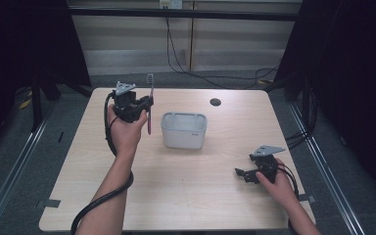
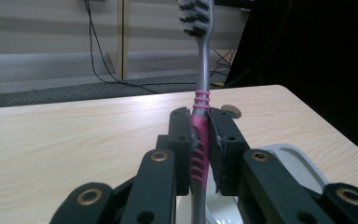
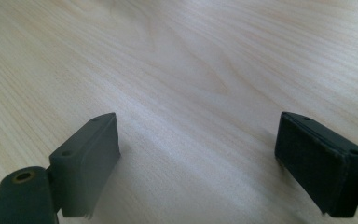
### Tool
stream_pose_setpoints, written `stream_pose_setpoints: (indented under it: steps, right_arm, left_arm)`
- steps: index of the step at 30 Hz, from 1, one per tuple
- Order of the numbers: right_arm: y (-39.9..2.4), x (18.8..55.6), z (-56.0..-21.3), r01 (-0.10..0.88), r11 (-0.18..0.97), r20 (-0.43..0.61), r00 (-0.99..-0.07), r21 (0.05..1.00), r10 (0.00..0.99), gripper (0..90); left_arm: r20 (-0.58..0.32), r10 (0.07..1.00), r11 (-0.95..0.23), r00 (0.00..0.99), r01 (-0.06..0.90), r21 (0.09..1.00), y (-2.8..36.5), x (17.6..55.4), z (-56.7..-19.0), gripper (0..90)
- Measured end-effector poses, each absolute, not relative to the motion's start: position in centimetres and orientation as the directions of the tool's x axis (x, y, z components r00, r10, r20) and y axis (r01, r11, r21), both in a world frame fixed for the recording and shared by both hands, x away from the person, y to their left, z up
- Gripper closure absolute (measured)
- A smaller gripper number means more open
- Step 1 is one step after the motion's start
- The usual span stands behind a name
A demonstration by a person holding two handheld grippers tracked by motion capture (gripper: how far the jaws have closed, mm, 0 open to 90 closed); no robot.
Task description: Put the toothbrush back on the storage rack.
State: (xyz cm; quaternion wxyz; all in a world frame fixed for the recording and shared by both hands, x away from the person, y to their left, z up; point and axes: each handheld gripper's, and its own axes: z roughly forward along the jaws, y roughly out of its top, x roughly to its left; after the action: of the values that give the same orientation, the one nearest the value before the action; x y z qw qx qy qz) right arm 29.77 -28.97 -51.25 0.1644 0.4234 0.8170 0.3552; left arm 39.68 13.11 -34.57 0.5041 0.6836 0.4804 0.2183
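Up close, toothbrush (image 2: 200,140) bristles, pink grip

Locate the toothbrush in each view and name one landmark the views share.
High view: toothbrush upright, upper left, clamped in the left gripper, left of the white tub.
Left gripper view: centre, pink grip between the fingers, bristles at the top edge.
Right gripper view: not in it.
Shared landmark: the wooden table.

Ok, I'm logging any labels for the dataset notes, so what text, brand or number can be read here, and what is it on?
None can be read.
White container: a small dark mark low on its front right, too small to read.
Toothbrush, clamped upright in the left gripper: no lettering visible on the pink and grey handle.
Right gripper, open over the table: no markings visible.
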Motion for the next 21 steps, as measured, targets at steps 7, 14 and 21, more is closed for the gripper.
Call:
stream_pose_setpoints:
  steps: [7,14,21]
  right_arm:
    - [-29.0,29.8,-51.2,0.574,0.391,0.030,-0.588,0.719,0.809,12.9]
    - [-29.0,29.8,-51.3,0.574,0.390,0.031,-0.588,0.720,0.808,13.0]
    - [-29.0,29.8,-51.2,0.573,0.392,0.029,-0.590,0.719,0.807,12.9]
  left_arm:
    - [-0.184,0.873,-0.026,0.451,0.421,0.907,12.4,40.1,-34.2,80.3]
    - [-0.178,0.870,-0.031,0.460,0.411,0.911,11.8,40.6,-34.1,80.2]
    - [-0.178,0.868,-0.029,0.464,0.404,0.915,11.4,40.9,-34.4,80.2]
